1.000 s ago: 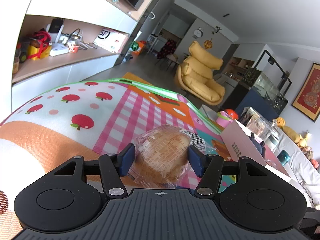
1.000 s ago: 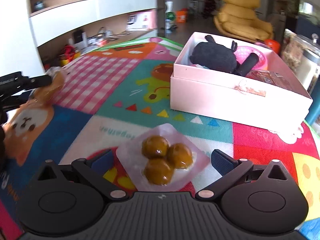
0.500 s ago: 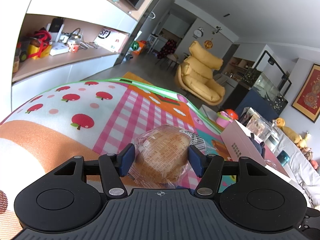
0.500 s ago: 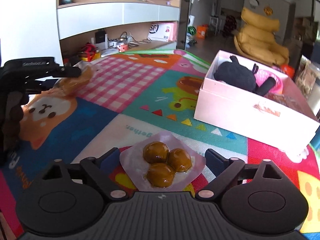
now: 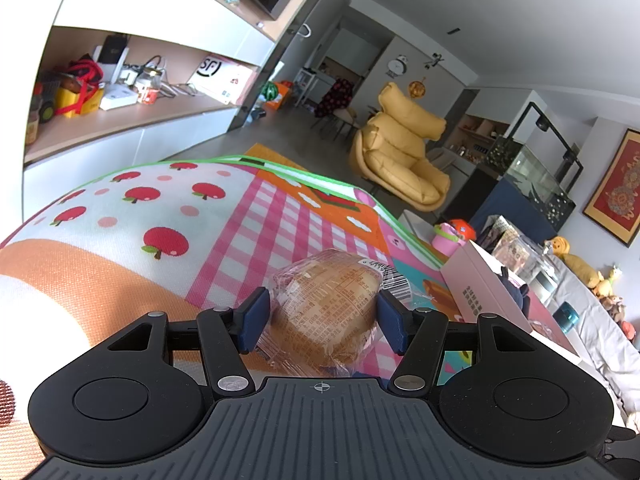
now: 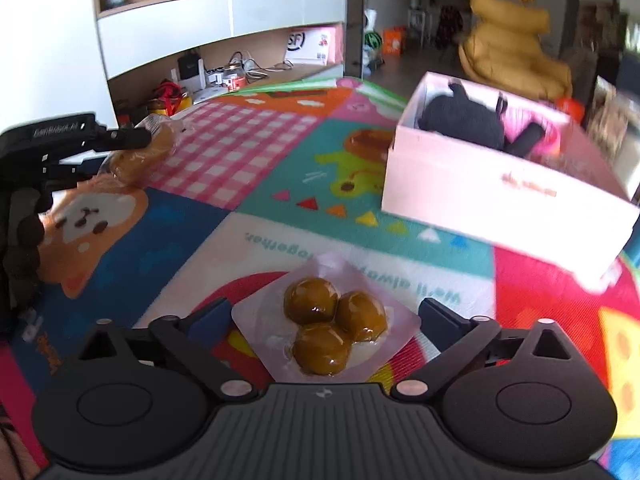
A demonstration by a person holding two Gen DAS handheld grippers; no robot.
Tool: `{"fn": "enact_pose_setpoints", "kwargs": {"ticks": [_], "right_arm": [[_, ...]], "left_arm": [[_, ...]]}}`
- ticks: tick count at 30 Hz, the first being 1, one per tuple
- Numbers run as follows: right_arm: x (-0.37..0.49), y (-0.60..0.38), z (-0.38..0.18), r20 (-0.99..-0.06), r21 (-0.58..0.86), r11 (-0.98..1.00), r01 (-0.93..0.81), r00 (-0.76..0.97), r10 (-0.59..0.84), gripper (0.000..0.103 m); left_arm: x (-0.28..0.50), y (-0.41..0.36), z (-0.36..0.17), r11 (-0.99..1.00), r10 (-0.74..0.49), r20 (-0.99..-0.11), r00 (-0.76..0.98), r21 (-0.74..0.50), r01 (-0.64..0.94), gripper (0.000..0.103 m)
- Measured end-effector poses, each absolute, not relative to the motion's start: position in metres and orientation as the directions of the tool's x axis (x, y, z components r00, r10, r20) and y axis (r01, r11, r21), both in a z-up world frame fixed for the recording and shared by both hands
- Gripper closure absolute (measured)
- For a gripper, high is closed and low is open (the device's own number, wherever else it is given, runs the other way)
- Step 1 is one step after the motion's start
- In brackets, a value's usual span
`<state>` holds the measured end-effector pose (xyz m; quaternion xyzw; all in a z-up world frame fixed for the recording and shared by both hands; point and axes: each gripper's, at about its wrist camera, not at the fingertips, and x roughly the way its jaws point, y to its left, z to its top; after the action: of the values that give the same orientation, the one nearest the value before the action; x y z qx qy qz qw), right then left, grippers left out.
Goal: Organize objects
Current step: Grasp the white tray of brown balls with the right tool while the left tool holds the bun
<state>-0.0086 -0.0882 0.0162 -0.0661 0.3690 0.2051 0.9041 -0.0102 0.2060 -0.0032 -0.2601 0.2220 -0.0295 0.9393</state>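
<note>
While left jaws clamp bread [image 5: 326, 304], right jaws open.

1. The wrapped bun [image 5: 326, 308] is round and golden-brown, inside a clear plastic wrapper with printed text and a barcode label. It sits between the two blue pads of the left claw [image 5: 320, 316], and both pads touch its sides. It is above the pink checked part of the play mat [image 5: 248, 240].
2. The pack of three balls [image 6: 326, 332] is a flat, pale, translucent tray with three glossy brown balls close together. It lies flat on the mat, on a red and white part.
3. The pink box [image 6: 500, 192] is open and stands on the mat, well apart from the pack. A black plush toy [image 6: 464, 124] lies inside it.
</note>
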Motion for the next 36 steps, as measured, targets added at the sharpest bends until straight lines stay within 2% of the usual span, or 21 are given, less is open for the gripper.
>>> {"fn": "enact_pose_setpoints", "kwargs": {"ticks": [5,8,10,15,16,18,25,26,28,30,36], "right_arm": [[-0.012,-0.076,0.014,-0.689,0.0,0.908,-0.42,0.657,0.304,0.001],[-0.015,-0.074,0.018,-0.683,-0.01,0.899,-0.438,0.659,0.314,0.009],[-0.021,-0.072,0.027,-0.668,-0.031,0.89,-0.454,0.672,0.32,0.023],[-0.033,-0.075,0.046,-0.635,-0.061,0.878,-0.475,0.697,0.333,0.028],[-0.037,-0.078,0.05,-0.623,-0.071,0.882,-0.467,0.711,0.326,0.047],[-0.039,-0.084,0.056,-0.62,-0.078,0.886,-0.457,0.718,0.316,0.059],[-0.047,-0.116,0.067,-0.593,-0.044,0.905,-0.424,0.74,0.317,0.058],[-0.049,-0.119,0.066,-0.597,-0.033,0.904,-0.426,0.734,0.324,0.052],[-0.051,-0.125,0.061,-0.607,0.007,0.902,-0.431,0.715,0.347,0.018],[-0.052,-0.127,0.053,-0.617,0.049,0.894,-0.445,0.69,0.378,0.009],[-0.03,-0.112,0.022,-0.688,0.068,0.871,-0.486,0.61,0.394,0.001]], "left_arm": [[-0.01,0.206,-0.003,0.863,-0.171,-0.402,0.899,-0.502,-0.06,0.039],[-0.011,0.205,-0.003,0.867,-0.167,-0.404,0.899,-0.495,-0.062,0.039],[-0.01,0.201,-0.003,0.877,-0.155,-0.412,0.898,-0.476,-0.067,0.039],[-0.01,0.181,0.003,0.922,-0.096,-0.45,0.888,-0.377,-0.091,0.04],[-0.01,0.178,0.004,0.925,-0.092,-0.457,0.885,-0.369,-0.094,0.04],[-0.014,0.169,0.009,0.931,-0.107,-0.465,0.879,-0.358,-0.076,0.041],[-0.031,0.129,0.037,0.955,-0.141,-0.458,0.878,-0.296,-0.001,0.041],[-0.033,0.126,0.04,0.955,-0.147,-0.457,0.877,-0.296,0.006,0.041],[-0.039,0.117,0.046,0.955,-0.159,-0.453,0.877,-0.295,0.021,0.041],[-0.044,0.109,0.051,0.955,-0.171,-0.45,0.876,-0.293,0.036,0.041],[-0.05,0.098,0.062,0.956,-0.194,-0.443,0.876,-0.287,0.067,0.041]]}}
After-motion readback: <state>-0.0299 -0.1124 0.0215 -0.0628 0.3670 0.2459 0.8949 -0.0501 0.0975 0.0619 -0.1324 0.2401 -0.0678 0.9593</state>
